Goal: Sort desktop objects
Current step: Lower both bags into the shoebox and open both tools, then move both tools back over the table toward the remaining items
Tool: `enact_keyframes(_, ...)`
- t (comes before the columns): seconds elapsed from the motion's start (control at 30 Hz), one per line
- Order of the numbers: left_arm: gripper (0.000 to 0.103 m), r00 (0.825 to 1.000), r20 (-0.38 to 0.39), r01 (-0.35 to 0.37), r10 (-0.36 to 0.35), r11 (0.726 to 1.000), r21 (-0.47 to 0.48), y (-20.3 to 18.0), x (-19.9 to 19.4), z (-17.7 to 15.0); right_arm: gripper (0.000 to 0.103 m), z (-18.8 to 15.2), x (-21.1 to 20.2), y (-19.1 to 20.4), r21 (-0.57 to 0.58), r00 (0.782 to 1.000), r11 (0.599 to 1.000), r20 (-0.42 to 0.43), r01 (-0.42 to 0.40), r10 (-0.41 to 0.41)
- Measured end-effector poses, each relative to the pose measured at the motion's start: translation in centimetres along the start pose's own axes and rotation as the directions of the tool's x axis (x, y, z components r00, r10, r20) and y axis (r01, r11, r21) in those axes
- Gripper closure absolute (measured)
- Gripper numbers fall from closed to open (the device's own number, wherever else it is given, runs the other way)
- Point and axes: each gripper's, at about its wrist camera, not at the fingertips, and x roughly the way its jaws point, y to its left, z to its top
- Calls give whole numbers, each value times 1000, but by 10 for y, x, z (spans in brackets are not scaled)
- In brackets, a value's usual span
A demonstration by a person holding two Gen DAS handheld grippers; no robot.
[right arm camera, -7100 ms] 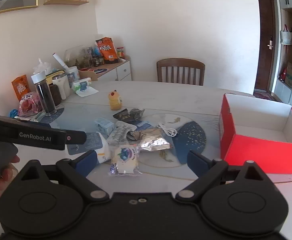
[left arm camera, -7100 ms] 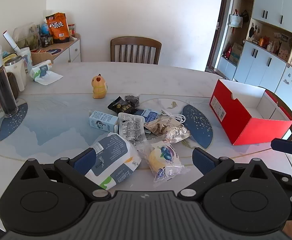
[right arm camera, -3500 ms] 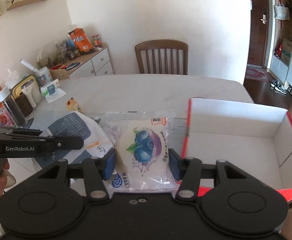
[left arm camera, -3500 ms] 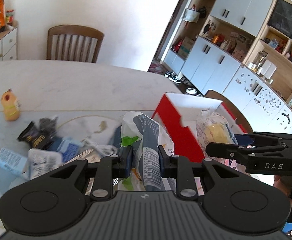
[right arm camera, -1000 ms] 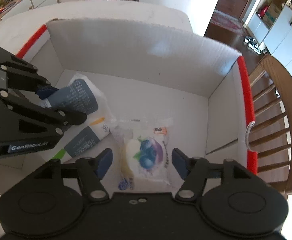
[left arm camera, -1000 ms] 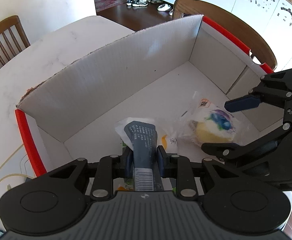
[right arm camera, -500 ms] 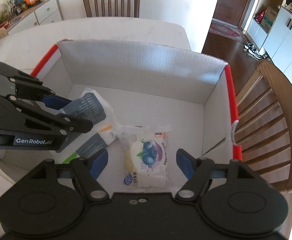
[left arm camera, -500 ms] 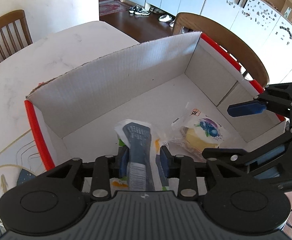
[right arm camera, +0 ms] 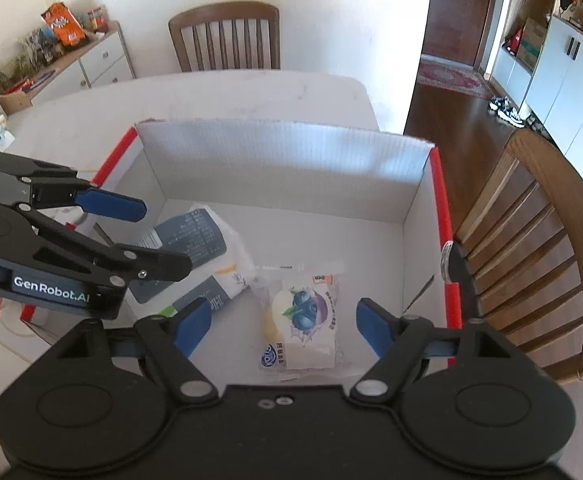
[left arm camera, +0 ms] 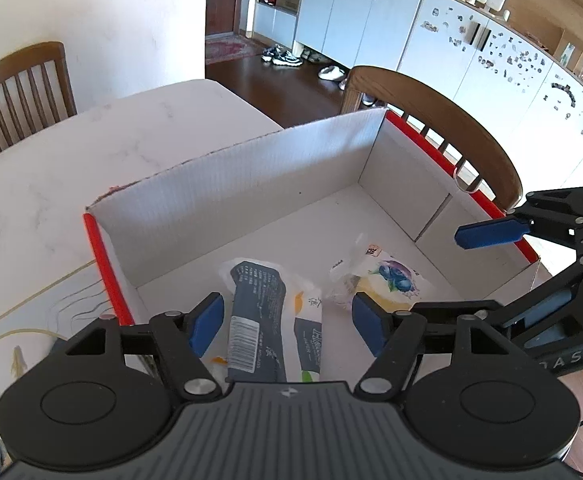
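Red box [right arm camera: 438, 204]: holds both packets on its white floor.
Grey-blue bag [left arm camera: 257, 308]: released, left side of floor.
Blueberry bun [right arm camera: 305, 322]: released, lies just right of bag.
Left gripper [left arm camera: 287, 322]: jaws now wide apart, empty, lifting clear.
Right gripper [right arm camera: 281, 326]: spread wide, empty.
Meaning: first two items sorted; go back for the rest on the table.

"GenRobot.AI" — left tongs [right arm camera: 139, 236], "DAS" — right tongs [left arm camera: 463, 272]

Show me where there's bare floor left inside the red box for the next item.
The red box has bare floor along its far wall and toward the far right corner, beyond the blueberry bun packet. The near left is crowded: the dark blue-and-white bag lies there, touching the bun packet.
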Motion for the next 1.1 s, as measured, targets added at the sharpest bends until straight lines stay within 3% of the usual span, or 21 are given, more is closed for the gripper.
enact_keyframes(0.53,22,994,105,16,-12,999,-41,2,-39,-13,14,-9,-20,3,52,994,997,105,-49,44)
enact_keyframes(0.77,16,984,175,36,-25,998,-58,9,-69,-28,8,-13,-42,24,62,982,997,186,-47,34)
enact_keyframes(0.9,2,978,207,16,-2,998,-66,19,-89,-43,5,-12,-52,42,82,974,994,224,-66,46)
enact_keyframes(1.1,0,963,266,-8,35,995,-102,53,-124,-73,4,-11,-61,80,92,964,991,256,-95,69)
